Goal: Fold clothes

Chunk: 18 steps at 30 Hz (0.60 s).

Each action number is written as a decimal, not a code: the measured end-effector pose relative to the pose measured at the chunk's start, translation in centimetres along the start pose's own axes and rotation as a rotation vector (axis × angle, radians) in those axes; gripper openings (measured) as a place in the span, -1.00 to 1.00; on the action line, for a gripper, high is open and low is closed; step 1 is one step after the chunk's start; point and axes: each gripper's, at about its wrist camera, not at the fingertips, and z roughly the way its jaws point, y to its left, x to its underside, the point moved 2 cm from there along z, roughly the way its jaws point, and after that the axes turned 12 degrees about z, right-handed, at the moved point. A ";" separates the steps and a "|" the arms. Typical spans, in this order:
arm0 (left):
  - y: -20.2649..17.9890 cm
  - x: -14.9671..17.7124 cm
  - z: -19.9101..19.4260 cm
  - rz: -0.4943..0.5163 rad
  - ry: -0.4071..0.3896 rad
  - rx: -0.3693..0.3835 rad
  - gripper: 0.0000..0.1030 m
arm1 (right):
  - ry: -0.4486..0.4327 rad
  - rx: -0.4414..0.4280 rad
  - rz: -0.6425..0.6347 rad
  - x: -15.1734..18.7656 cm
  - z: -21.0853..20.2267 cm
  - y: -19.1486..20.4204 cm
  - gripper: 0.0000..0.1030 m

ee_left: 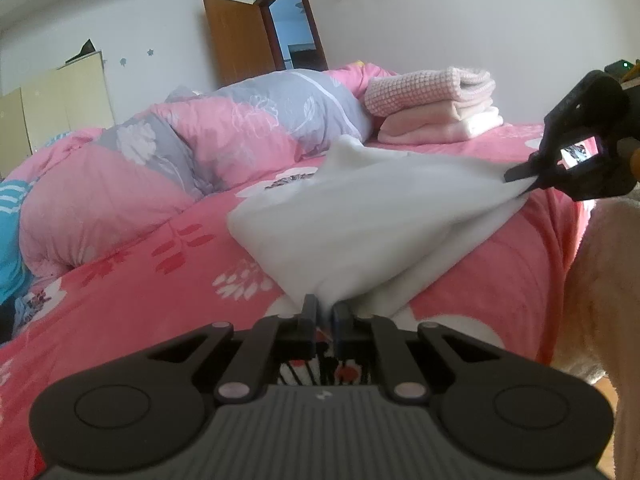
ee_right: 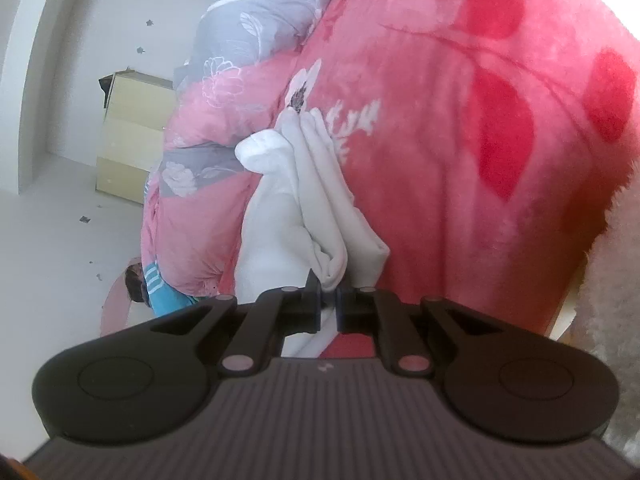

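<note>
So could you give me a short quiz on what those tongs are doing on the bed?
1. True or false: both tongs are shut on the white garment.
2. What lies behind it, near the wall? A) books B) a stack of folded pink and white clothes C) shoes
3. What colour is the bedspread?

Key: 1 true: left tongs and right tongs each pinch an edge. 2 B. 3 pink, with a flower print.

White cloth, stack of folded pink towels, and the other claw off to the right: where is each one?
White cloth point(ee_left: 360, 208), left wrist view, on its broad middle.
Stack of folded pink towels point(ee_left: 436, 108), left wrist view, on the stack's front face.
Right claw point(ee_left: 520, 176), left wrist view, at its tips pinching the cloth's corner.
</note>
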 end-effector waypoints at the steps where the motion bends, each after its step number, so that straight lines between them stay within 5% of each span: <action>1: 0.1 0.0 0.0 -0.001 0.002 0.004 -0.85 | -0.003 -0.007 -0.018 0.0 -0.1 0.3 -0.90; 13: 0.4 -0.3 0.2 0.017 0.073 0.052 -0.74 | 0.030 -0.031 -0.052 0.1 0.6 -1.6 -0.88; 18: 2.7 0.6 -1.4 -0.108 0.128 0.143 -0.50 | 0.054 -0.013 -0.088 -0.1 -0.8 -1.4 -0.78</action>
